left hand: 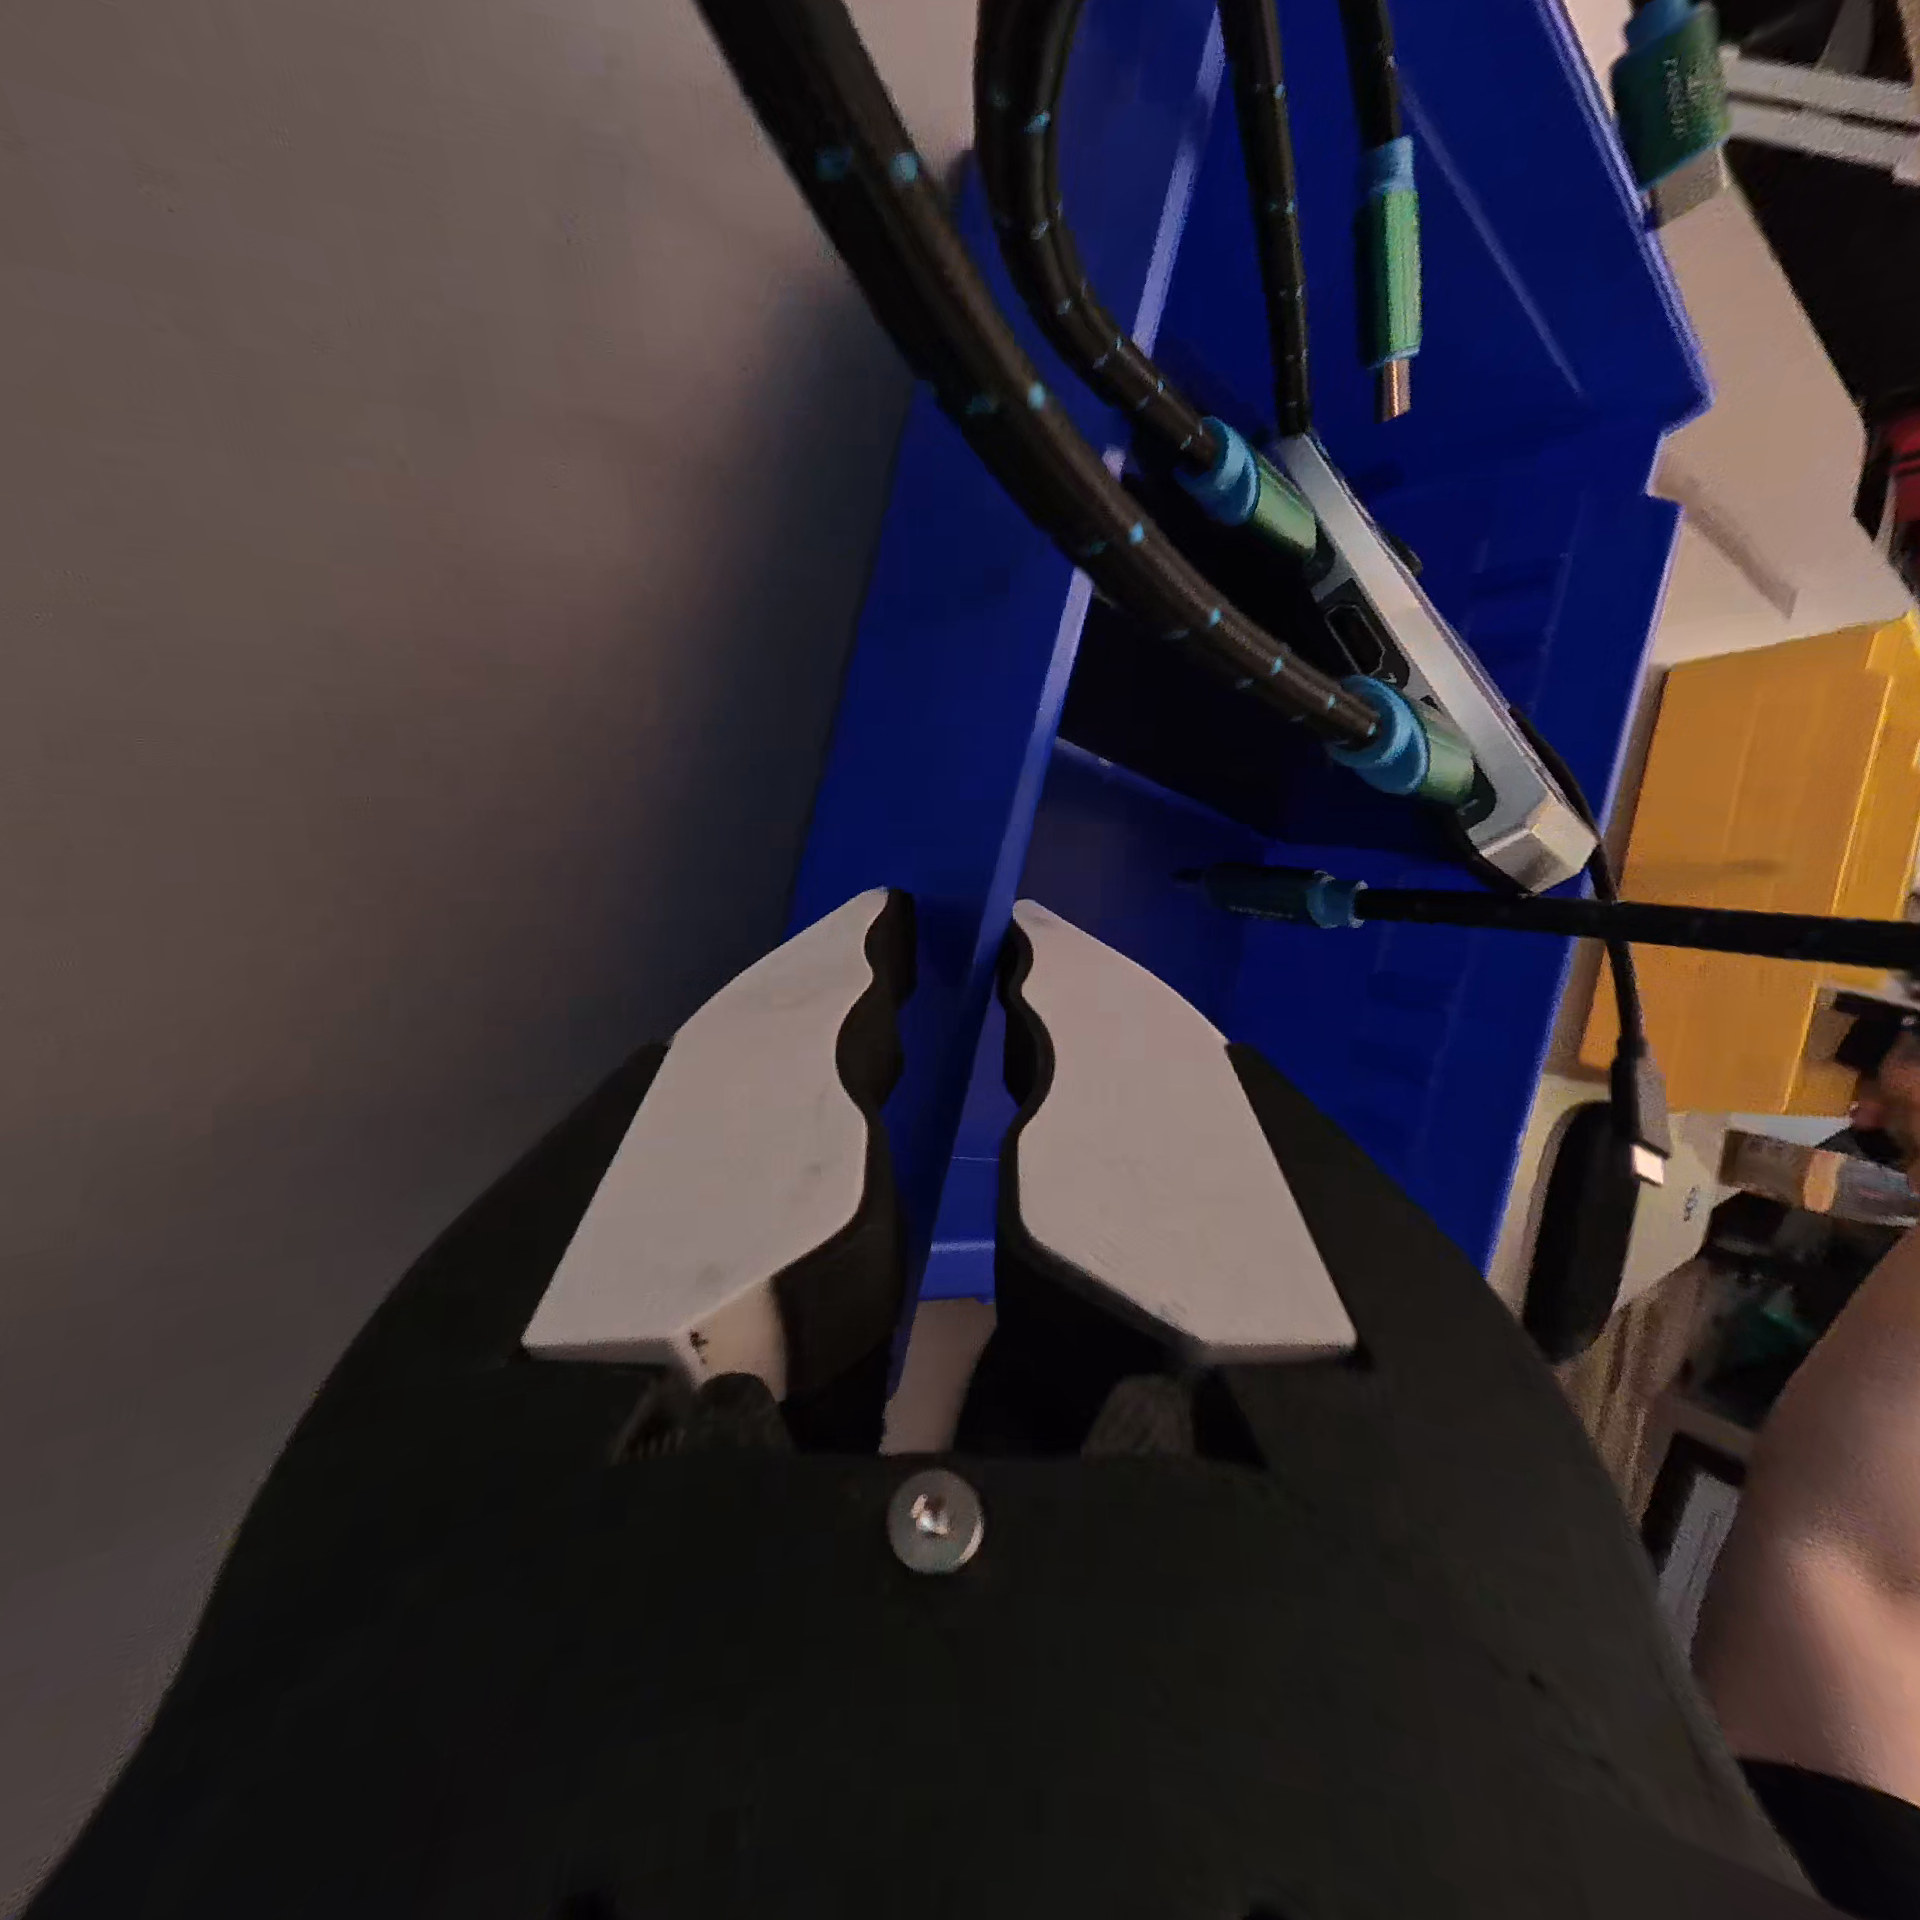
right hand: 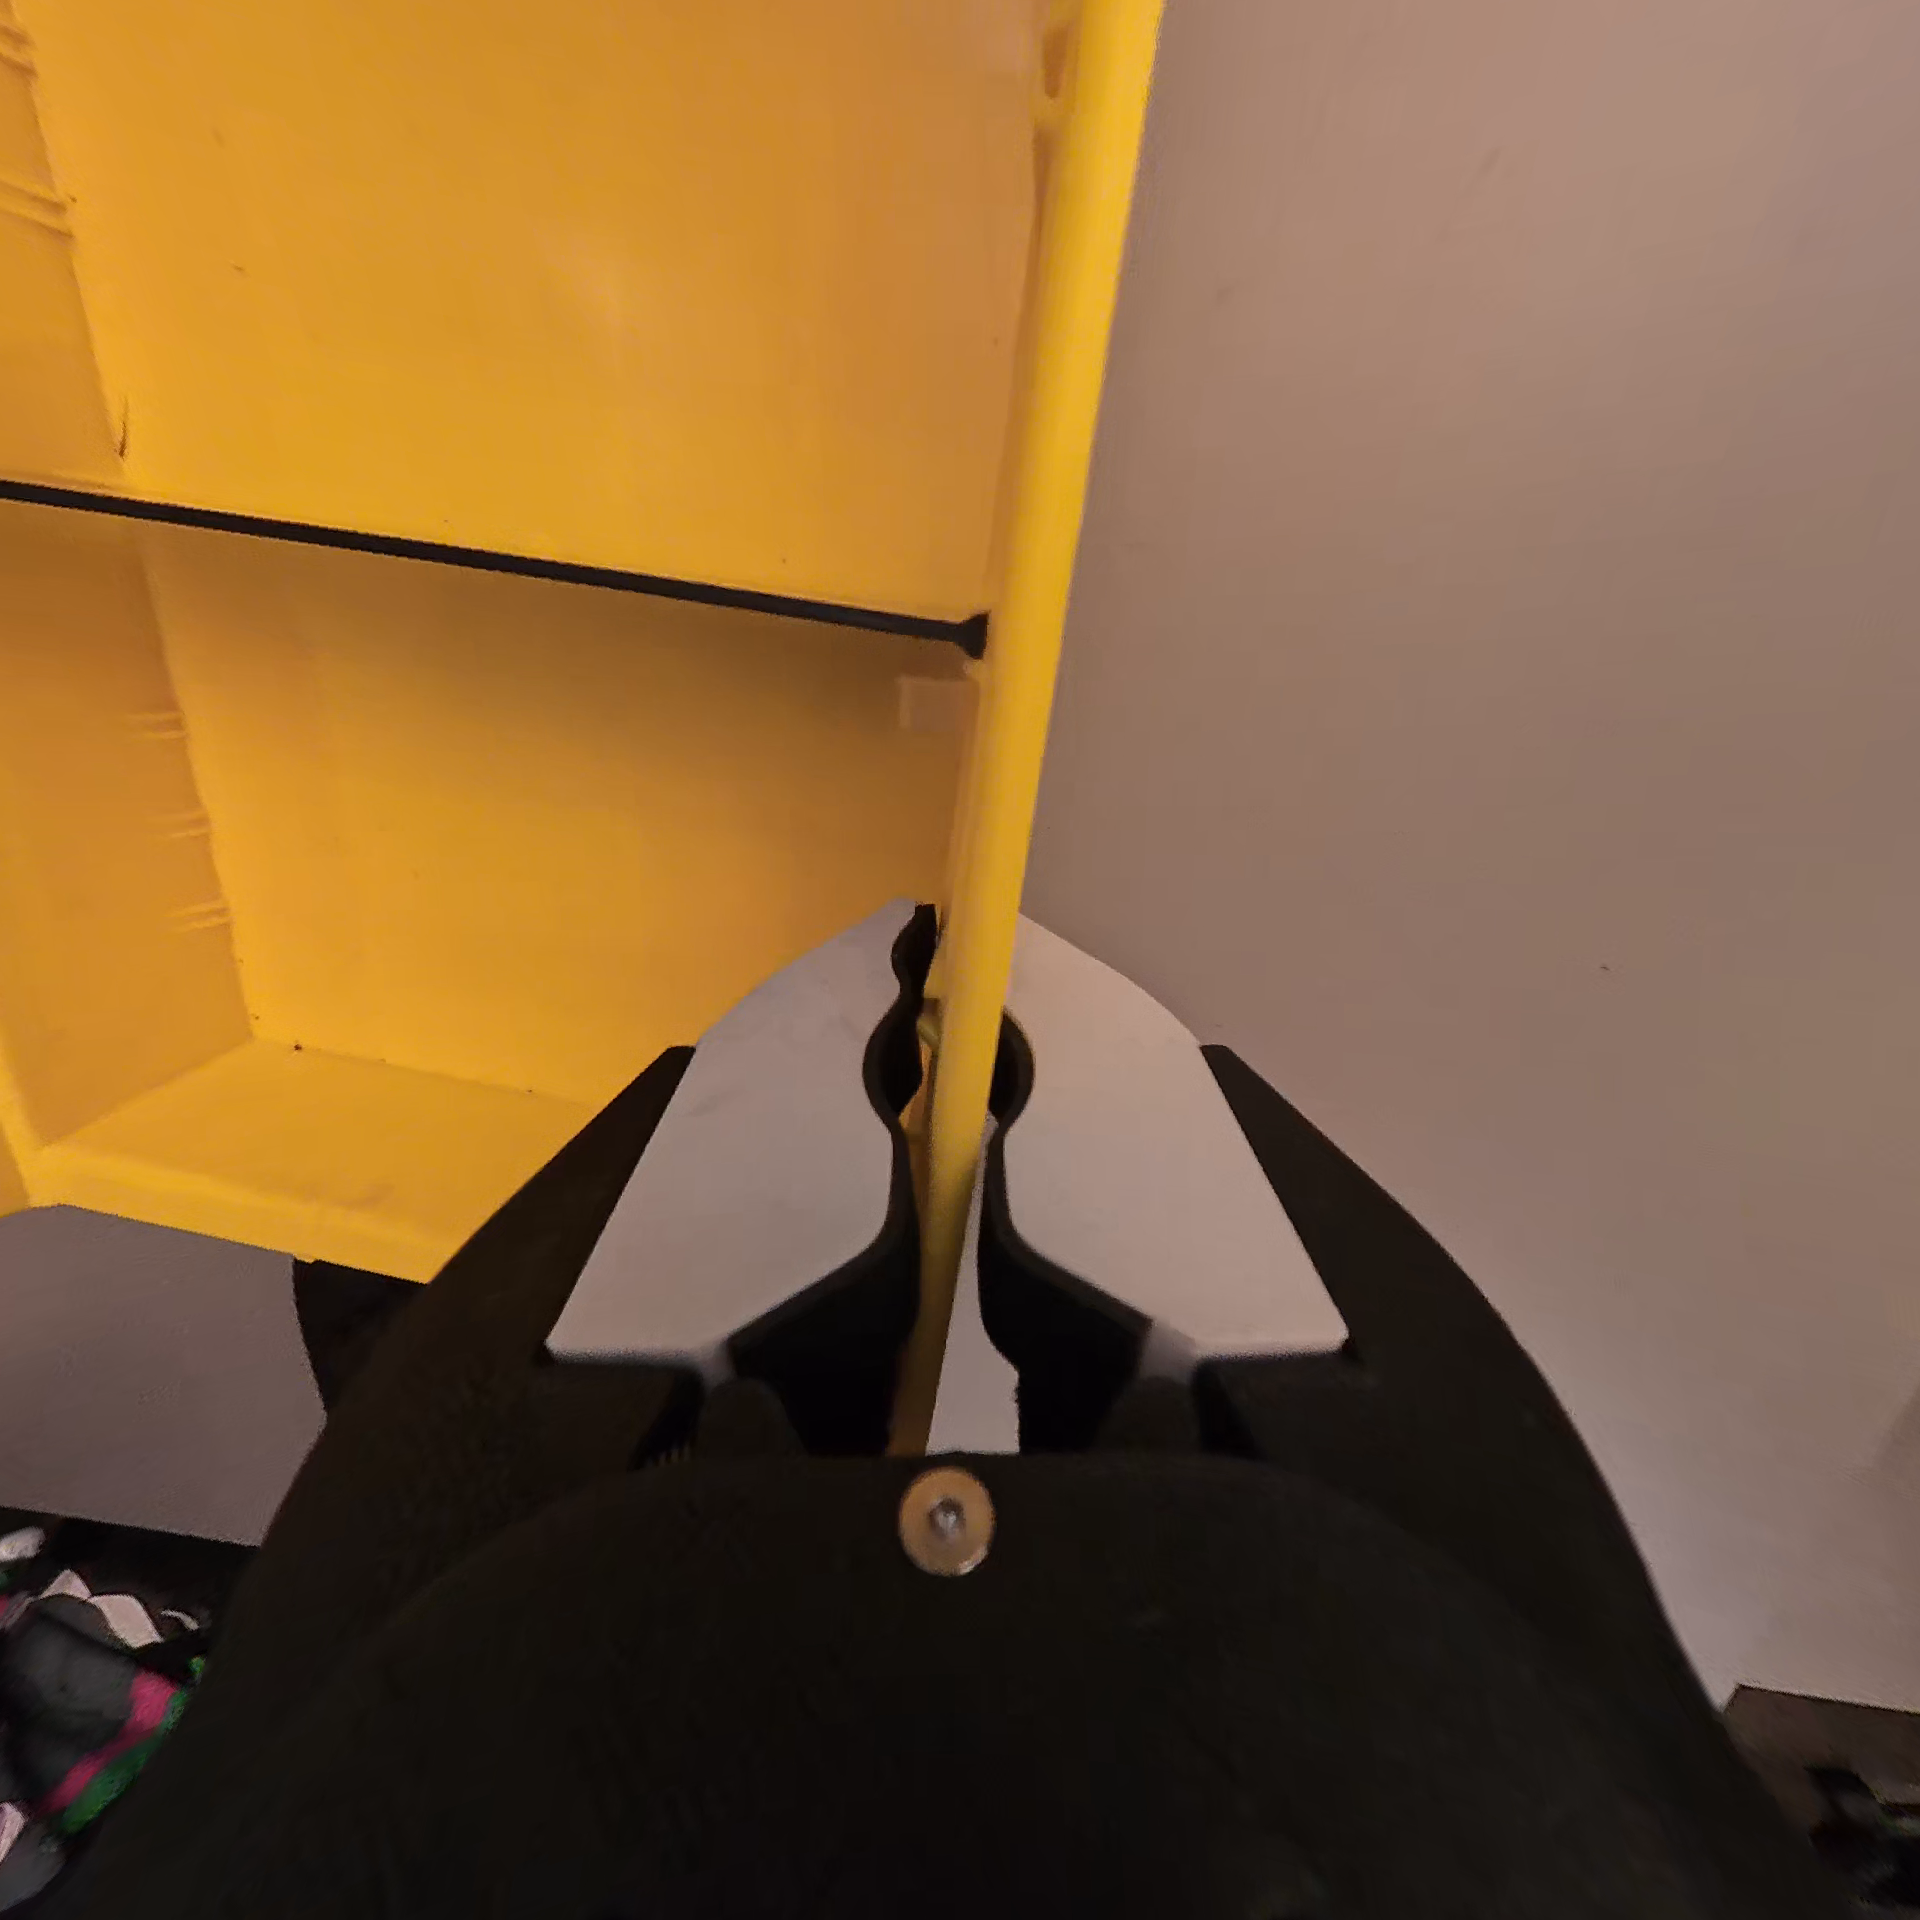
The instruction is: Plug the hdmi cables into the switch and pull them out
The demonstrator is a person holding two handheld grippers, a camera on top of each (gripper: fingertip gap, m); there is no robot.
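Left claw [left hand: 954,925], right claw [right hand: 961,940]: both clamped.

The blue bin [left hand: 1507,436] and the yellow bin [right hand: 520,312] look like smooth, slightly glossy plastic. The cables [left hand: 1039,436] wear black braided cloth with green metallic plugs [left hand: 1283,516]. The switch [left hand: 1455,707] looks like brushed metal. Each claw has matt black pads [left hand: 883,1039].

Almost no writing can be seen in these pictures. In the left wrist view, one green connector [left hand: 1675,99] at the top right edge carries pale printed letters along its body, but they are blurred and lie sideways. A small dark mark sits on the white finger [left hand: 698,1347] of the left tool; it is too small to tell.
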